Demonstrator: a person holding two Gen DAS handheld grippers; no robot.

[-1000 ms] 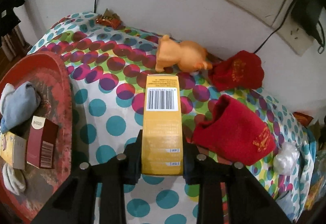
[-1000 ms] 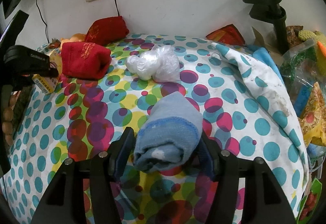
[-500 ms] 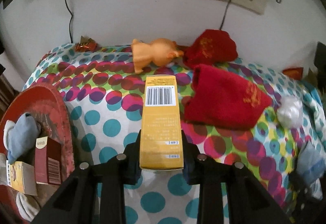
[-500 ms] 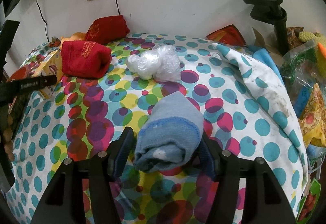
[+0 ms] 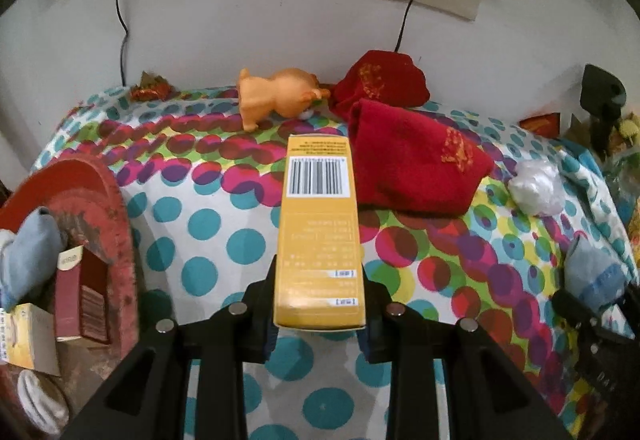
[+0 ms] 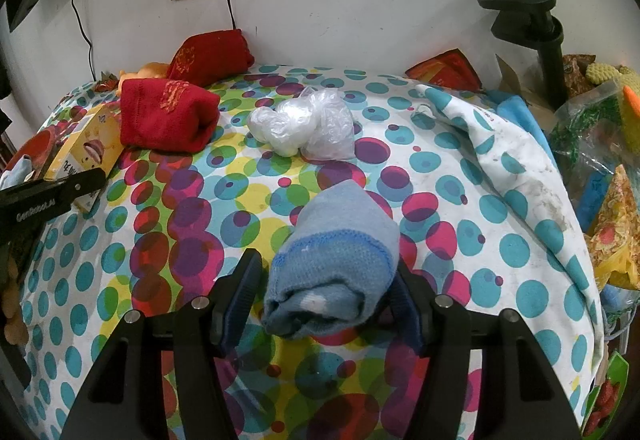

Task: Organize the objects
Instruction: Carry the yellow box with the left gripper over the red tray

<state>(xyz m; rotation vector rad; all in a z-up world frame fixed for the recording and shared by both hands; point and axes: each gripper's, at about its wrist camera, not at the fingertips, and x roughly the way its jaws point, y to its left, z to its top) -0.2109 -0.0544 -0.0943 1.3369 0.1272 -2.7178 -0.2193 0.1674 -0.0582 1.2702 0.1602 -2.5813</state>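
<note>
Setting: white wall with sockets and trailing cables stood behind a tabletop (image 6: pixel 248 200) draped in a polka-dot cloth of many colours.
Left gripper (image 5: pixel 320 304): clamped tight on a tall yellow cardboard box (image 5: pixel 320 232), barcode face up, held by its near end so the long body stuck out ahead, clear of the cloth.
Right gripper (image 6: pixel 328 296): closed around a rolled light-blue knitted sock (image 6: pixel 336 264), both pads pressing its sides; the roll bulged above them.
Red round tray (image 5: pixel 116 208): at the left edge, already carrying a dark red carton (image 5: pixel 80 296), another blue sock and a pale box, so likely the collection point.
Loose items: two folded red cloths (image 5: pixel 412 168), an orange toy animal (image 5: pixel 276 100) and a crumpled clear plastic bag (image 6: pixel 304 124) lay near the wall, not yet sorted.
Judgement: box probably bound for the tray, which sat just left of it; the sock looked next, well apart from the tray on the far side.
</note>
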